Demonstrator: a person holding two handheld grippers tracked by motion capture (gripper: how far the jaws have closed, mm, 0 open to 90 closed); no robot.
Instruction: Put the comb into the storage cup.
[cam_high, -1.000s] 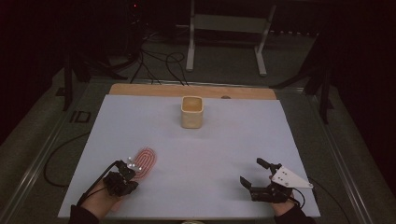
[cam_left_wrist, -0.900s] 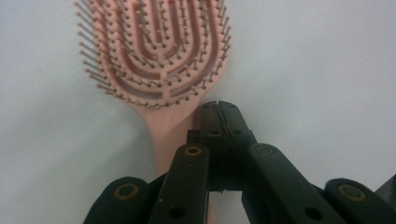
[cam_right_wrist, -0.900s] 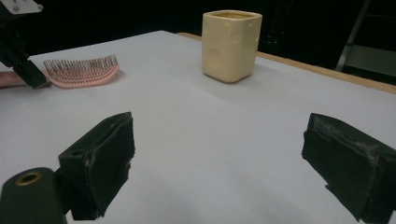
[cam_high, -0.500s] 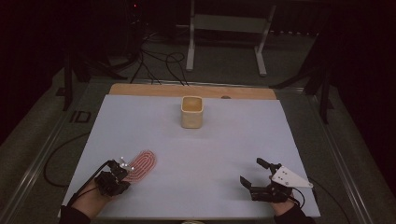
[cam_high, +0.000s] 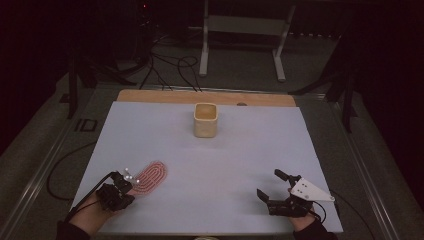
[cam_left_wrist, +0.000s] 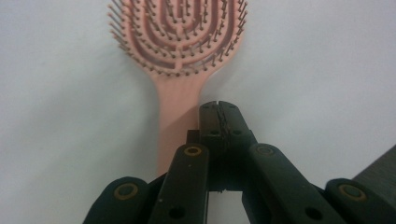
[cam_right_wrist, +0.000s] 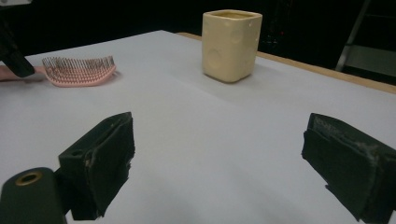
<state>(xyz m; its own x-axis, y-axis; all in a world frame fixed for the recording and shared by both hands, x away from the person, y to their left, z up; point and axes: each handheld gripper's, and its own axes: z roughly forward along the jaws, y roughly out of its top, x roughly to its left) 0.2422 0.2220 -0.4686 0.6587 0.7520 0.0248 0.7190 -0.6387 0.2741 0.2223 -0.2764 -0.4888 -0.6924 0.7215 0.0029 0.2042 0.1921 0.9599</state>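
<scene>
A pink hairbrush lies bristles up on the white table cover, near the front left; its oval head and handle run up the middle of the left gripper view. My left gripper sits at the handle end, its jaws shut together just beside and above the handle, with nothing between them. A cream square cup stands upright toward the back centre, and appears beyond the brush as the cup. My right gripper rests open at the front right, jaws wide apart and empty.
The white table cover spans the table, with a wooden strip along its far edge. Cables and a metal stand's legs lie on the dark floor beyond. A cable trails off the table's left side.
My left gripper has drawn back a little toward the front left, off the brush head and down to its handle end. The right gripper has stayed put.
</scene>
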